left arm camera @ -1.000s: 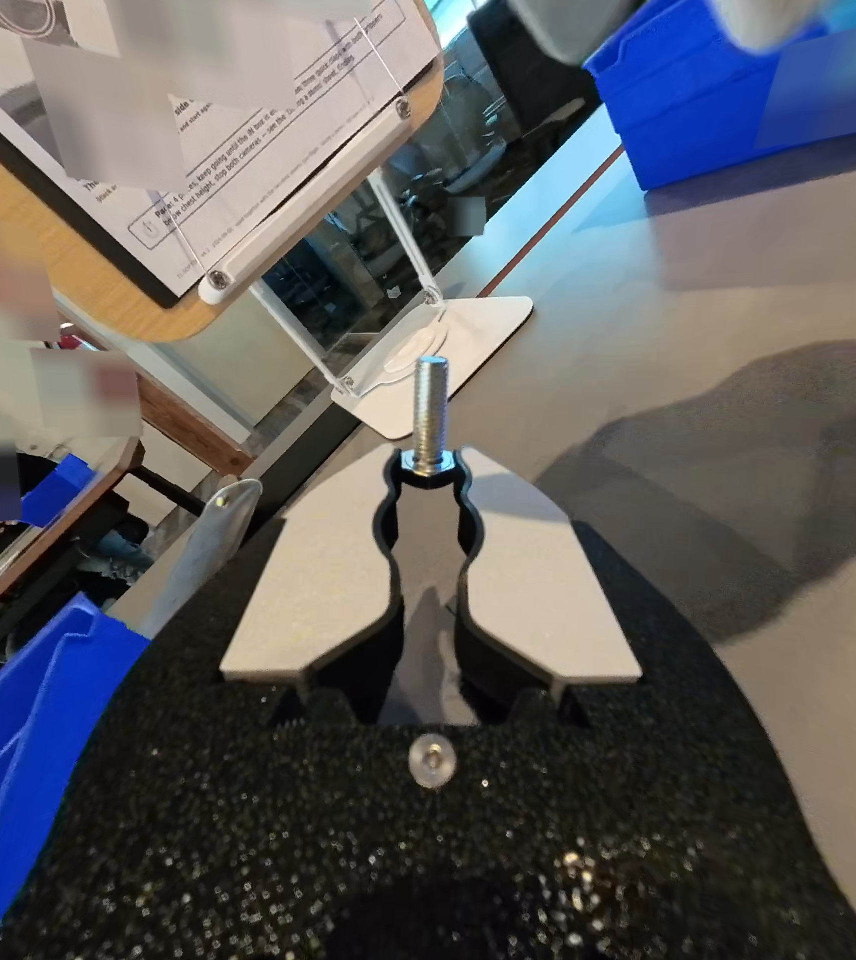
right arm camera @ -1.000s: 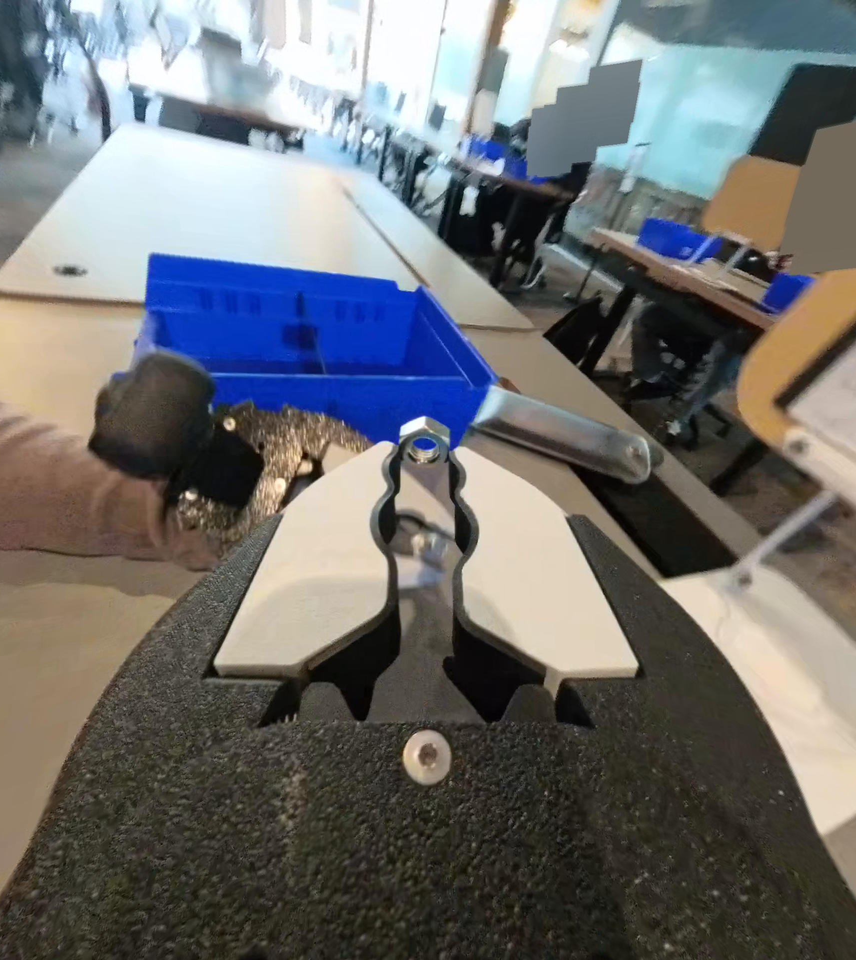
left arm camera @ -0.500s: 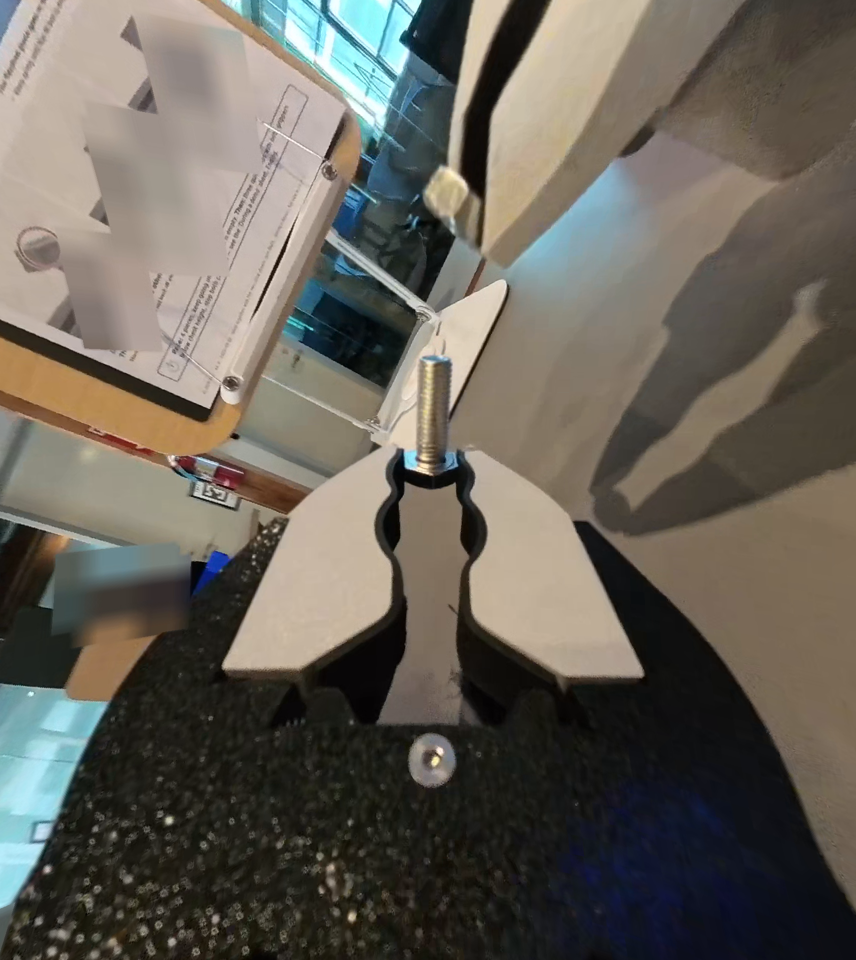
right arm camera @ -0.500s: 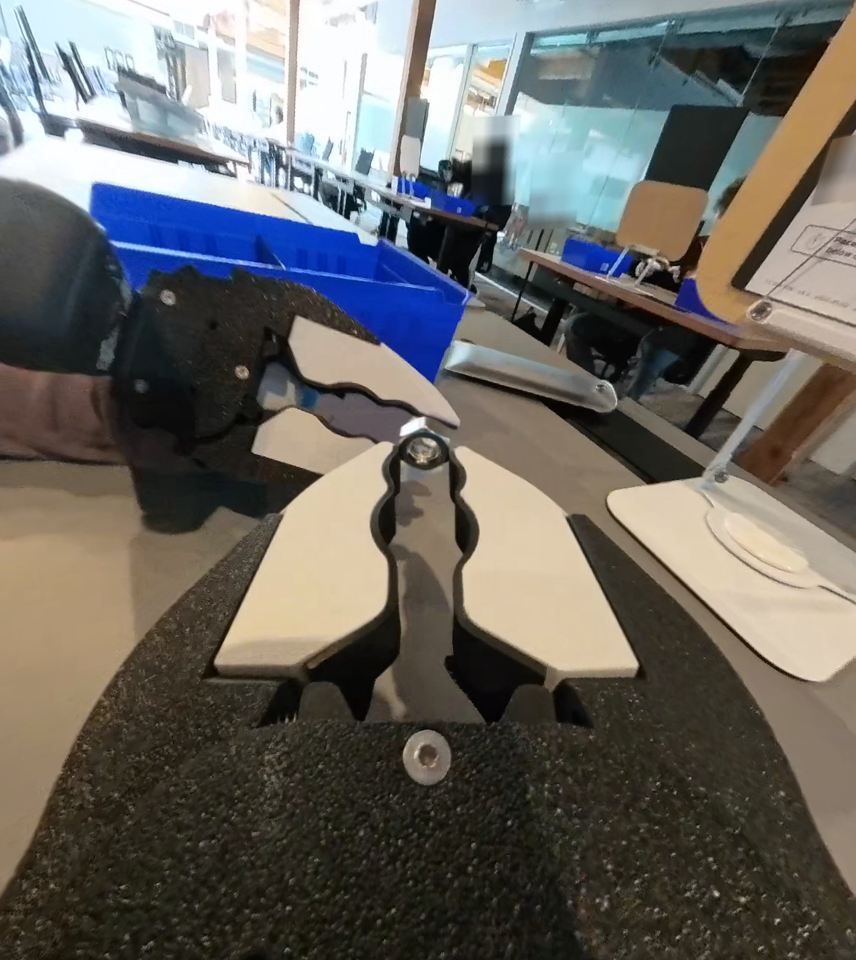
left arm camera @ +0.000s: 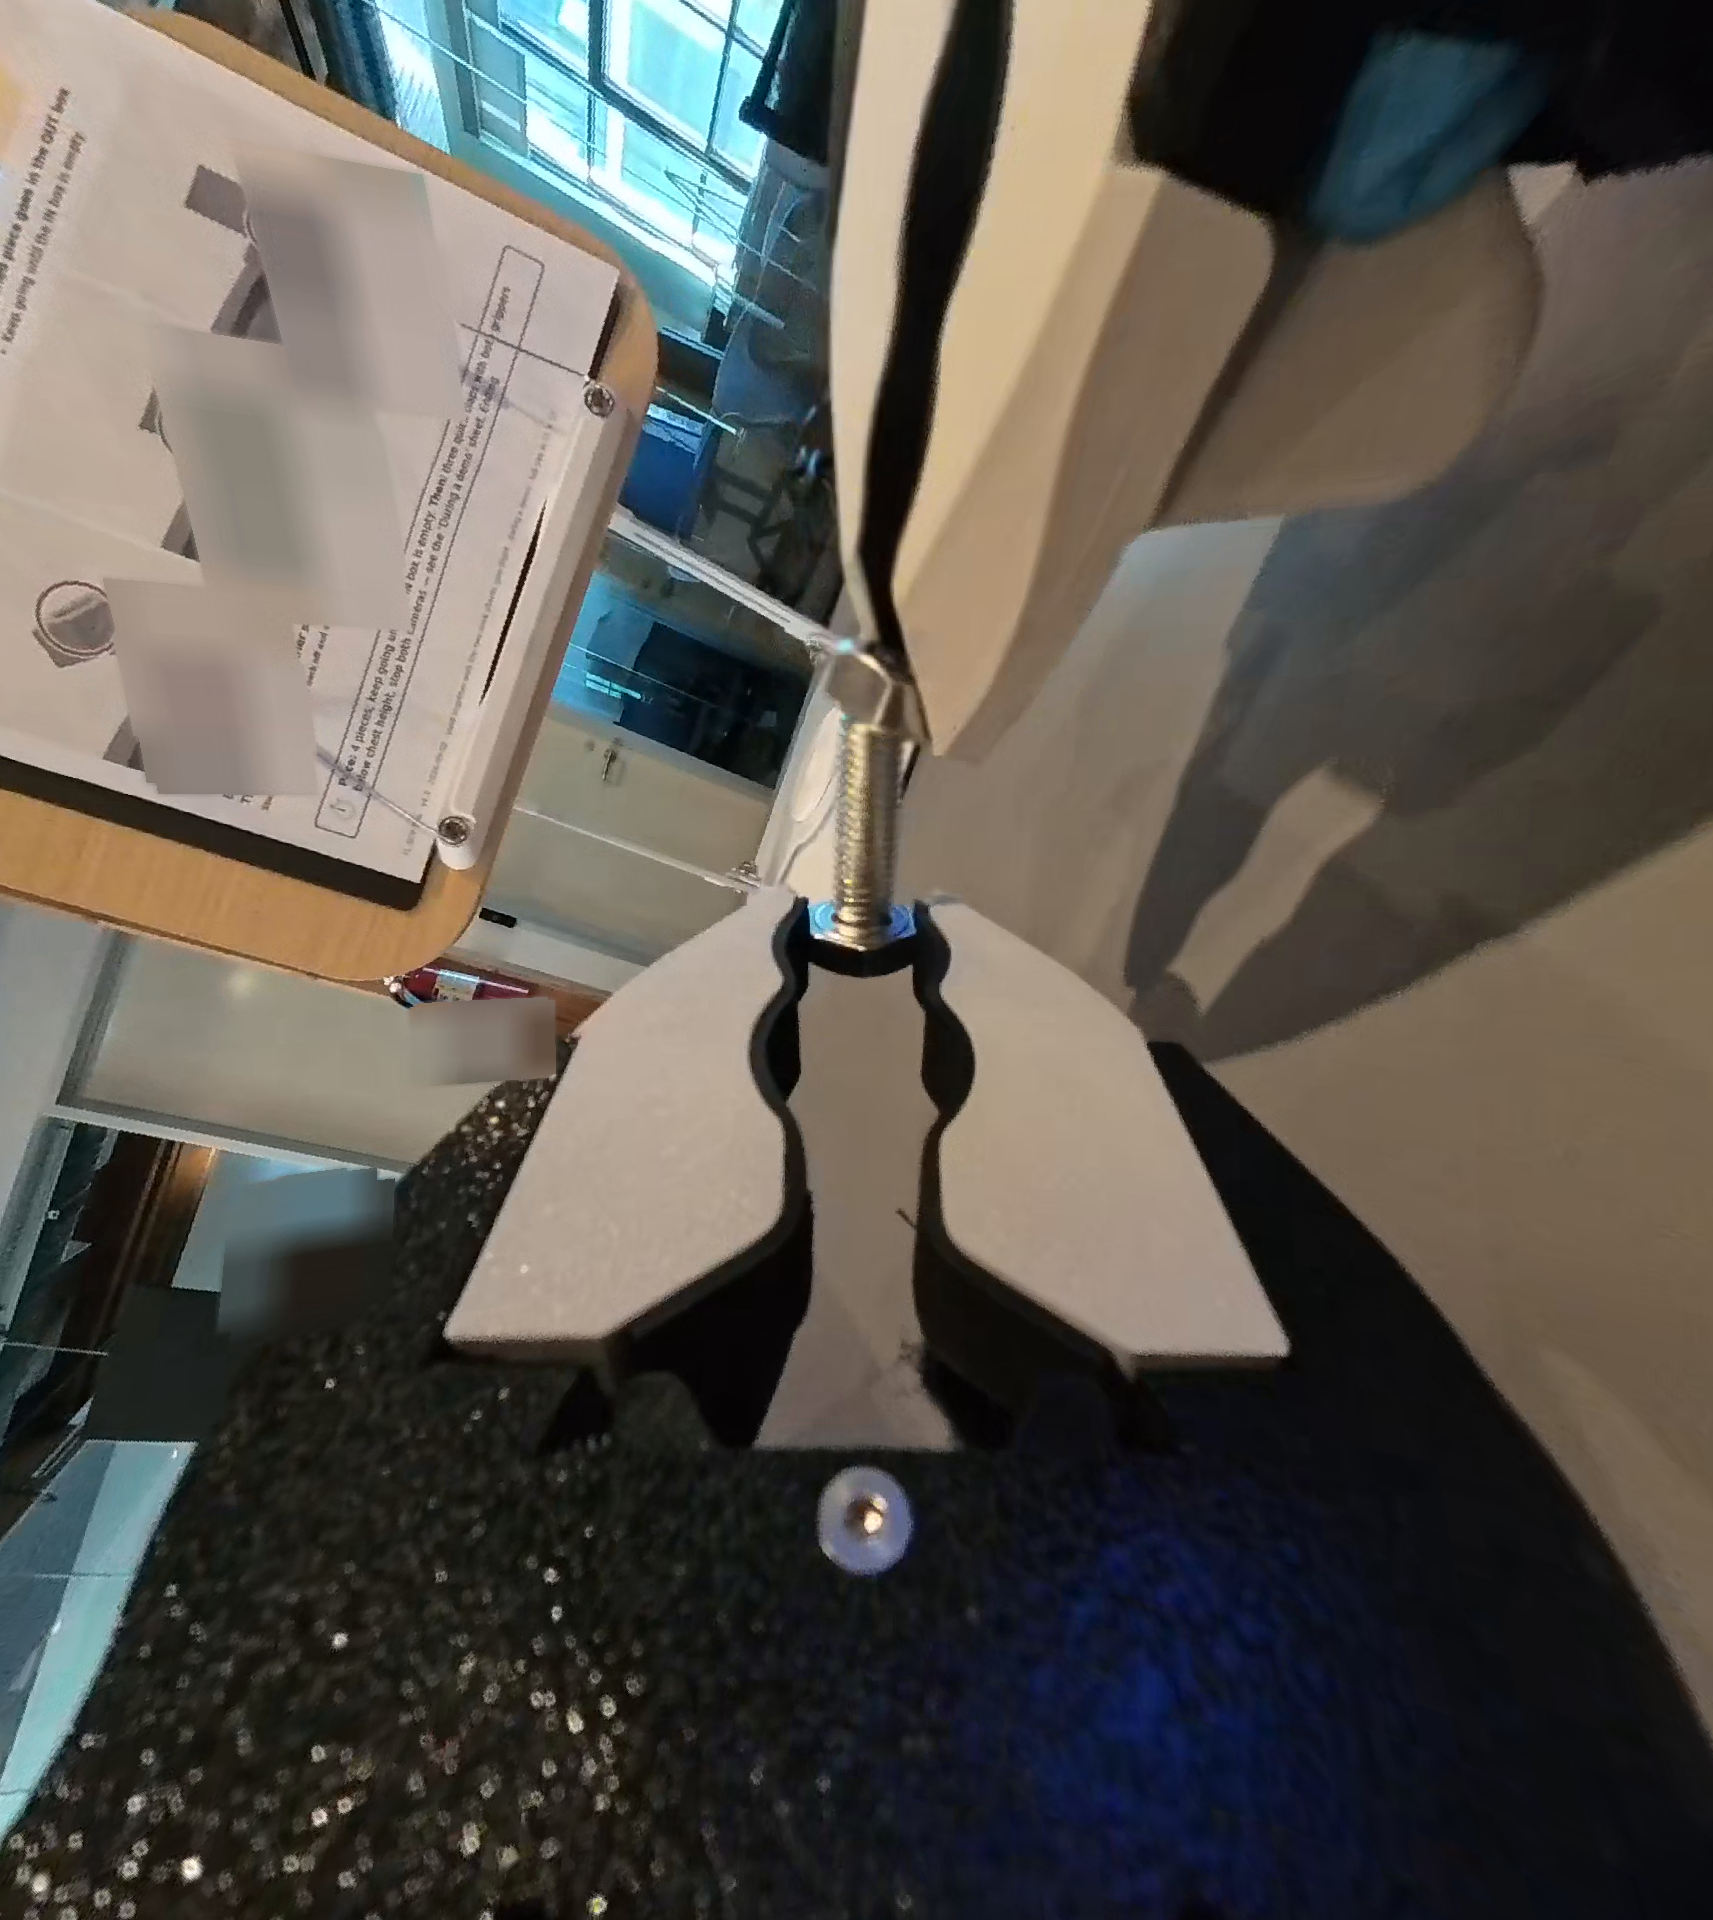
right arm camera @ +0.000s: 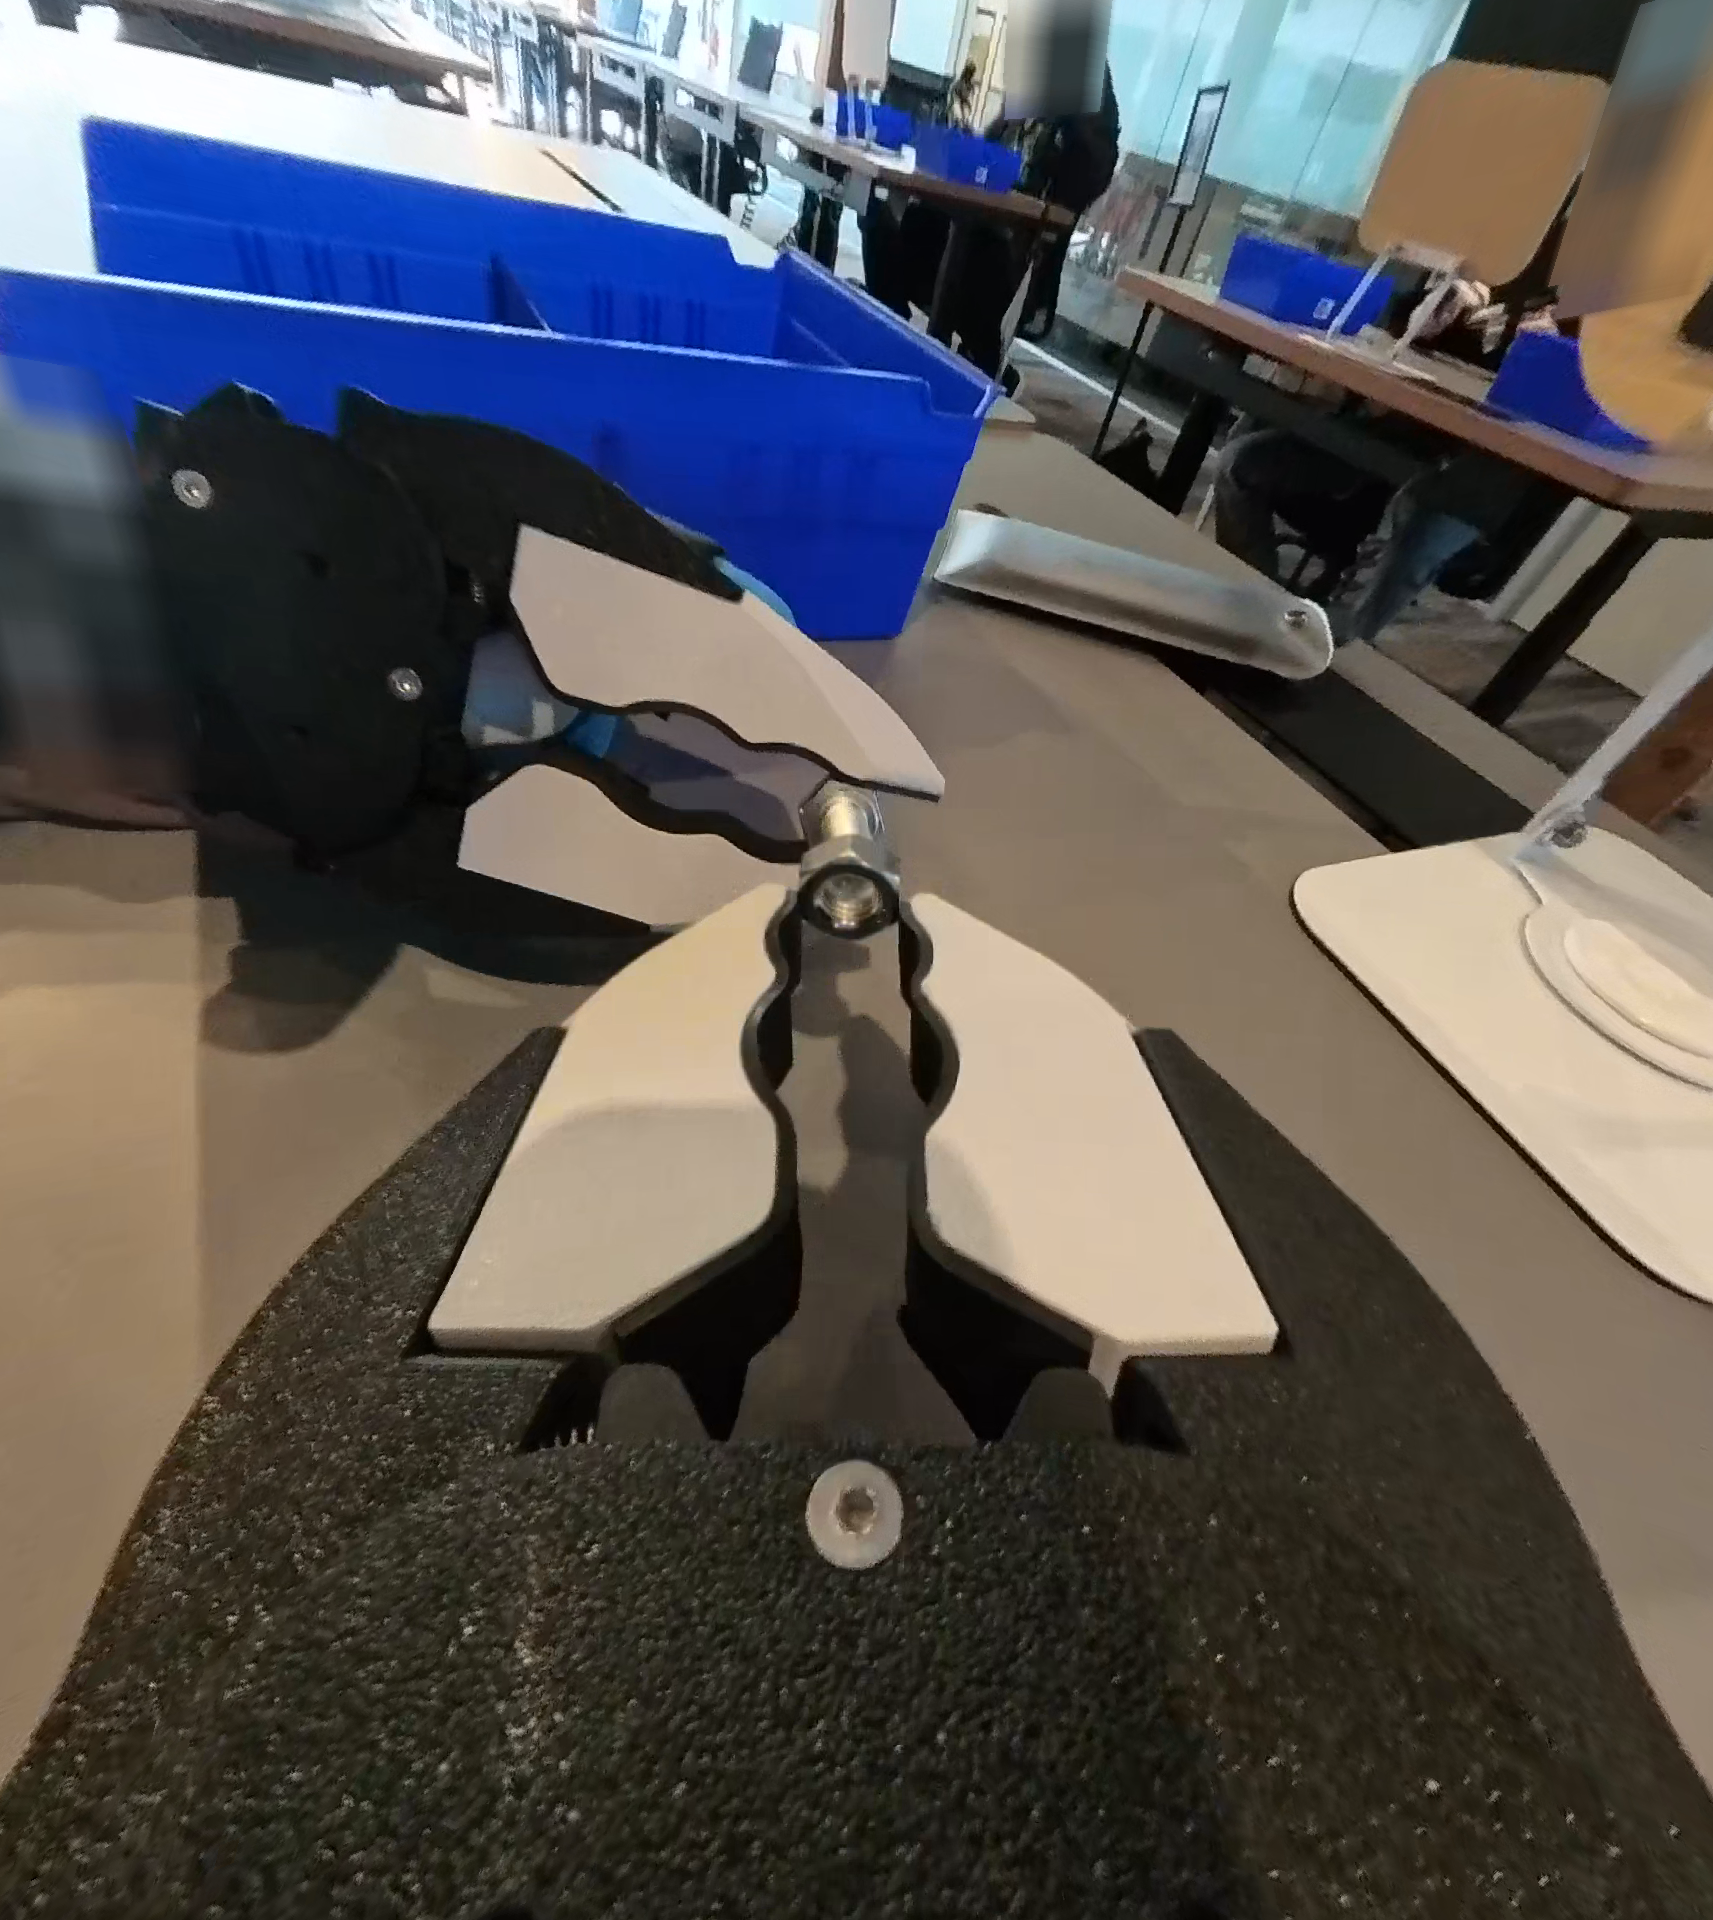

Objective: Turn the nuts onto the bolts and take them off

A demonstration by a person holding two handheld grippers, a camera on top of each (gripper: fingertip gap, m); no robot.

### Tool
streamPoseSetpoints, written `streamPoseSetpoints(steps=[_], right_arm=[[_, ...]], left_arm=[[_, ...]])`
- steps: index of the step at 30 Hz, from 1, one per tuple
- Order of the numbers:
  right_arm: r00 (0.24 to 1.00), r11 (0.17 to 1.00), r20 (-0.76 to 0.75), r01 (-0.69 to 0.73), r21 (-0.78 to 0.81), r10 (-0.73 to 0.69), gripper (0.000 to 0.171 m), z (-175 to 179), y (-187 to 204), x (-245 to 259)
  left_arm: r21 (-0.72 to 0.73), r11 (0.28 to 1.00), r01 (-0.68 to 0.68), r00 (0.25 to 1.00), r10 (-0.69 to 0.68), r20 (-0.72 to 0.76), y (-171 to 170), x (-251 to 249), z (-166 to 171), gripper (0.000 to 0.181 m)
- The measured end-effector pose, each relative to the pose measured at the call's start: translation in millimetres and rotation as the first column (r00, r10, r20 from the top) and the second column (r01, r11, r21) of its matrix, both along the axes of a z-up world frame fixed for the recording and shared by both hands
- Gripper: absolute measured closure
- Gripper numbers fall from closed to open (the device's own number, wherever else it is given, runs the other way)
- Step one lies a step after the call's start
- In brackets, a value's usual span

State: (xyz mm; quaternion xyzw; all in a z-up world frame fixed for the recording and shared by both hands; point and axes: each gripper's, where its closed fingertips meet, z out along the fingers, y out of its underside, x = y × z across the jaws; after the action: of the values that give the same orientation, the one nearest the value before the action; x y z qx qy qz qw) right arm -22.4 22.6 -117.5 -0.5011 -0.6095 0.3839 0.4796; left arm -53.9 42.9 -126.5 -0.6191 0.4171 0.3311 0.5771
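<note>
My left gripper [left arm camera: 860, 925] is shut on the hex head of a silver bolt [left arm camera: 862, 810], whose threaded shaft points away from it. My right gripper [right arm camera: 847, 902] is shut on a silver nut [right arm camera: 847, 896]. The nut sits at the free tip of the bolt [right arm camera: 836, 816]. In the left wrist view the right gripper [left arm camera: 883, 686] comes down from the top and holds the nut [left arm camera: 857, 681] on the bolt's end. In the right wrist view the left gripper [right arm camera: 831, 790] reaches in from the left, holding the bolt.
A blue divided bin [right arm camera: 540, 343] stands behind the left gripper on the grey table [right arm camera: 1091, 727]. A flat metal bar [right arm camera: 1132, 603] lies beside it. A white stand base [right arm camera: 1558, 1049] carries a board with a printed sheet [left arm camera: 208, 499] at the right. The tips of one gripper are about 4 cm away from the tips of the other.
The two grippers have come together. The nut, apart from the bolt before, now meets the tip of the bolt. The left gripper has tilted up toward the right one.
</note>
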Motion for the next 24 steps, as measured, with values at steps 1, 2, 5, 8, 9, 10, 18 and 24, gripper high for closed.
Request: streamPoseSetpoints(steps=[1,2,5,8,9,10,18,24], right_arm=[[1.000,1.000,0.012,-0.001,0.001,0.001,0.154,-2,0,-1],[1.000,1.000,0.016,0.000,0.007,0.000,0.154,-2,-1,-1],[1.000,1.000,0.029,0.010,0.020,-0.011,0.154,-5,0,0],[0.999,1.000,0.040,-0.014,0.000,0.014,0.154,-7,-1,1],[0.998,0.999,0.056,-0.036,-0.002,0.036,0.154,-10,-3,3],[0.995,0.998,0.083,-0.063,0.001,0.063,0.154,-14,-4,4],[0.987,0.983,0.114,-0.128,0.132,0.113,0.154,-19,-3,15],[0.982,0.982,0.088,-0.174,0.069,0.168,0.154,-18,-6,16]], left_arm=[[0.002,1.000,0.002,1.000,-0.002,-0.005,0,0,0,0.163],[0.001,1.000,-0.001,1.000,0.001,-0.017,0,0,0,0.163],[-0.001,1.000,-0.003,0.998,0.003,-0.067,0,1,-2,0.163],[-0.022,0.999,0.026,0.997,-0.028,-0.075,-2,3,-6,0.163],[-0.041,0.998,0.051,0.996,-0.054,-0.077,-3,5,-9,0.163],[-0.061,0.995,0.077,0.993,-0.082,-0.084,-4,7,-13,0.163],[-0.105,0.987,0.125,0.991,-0.130,-0.041,-7,19,-18,0.163],[-0.119,0.980,0.163,0.986,-0.165,-0.015,-9,21,-20,0.163]])
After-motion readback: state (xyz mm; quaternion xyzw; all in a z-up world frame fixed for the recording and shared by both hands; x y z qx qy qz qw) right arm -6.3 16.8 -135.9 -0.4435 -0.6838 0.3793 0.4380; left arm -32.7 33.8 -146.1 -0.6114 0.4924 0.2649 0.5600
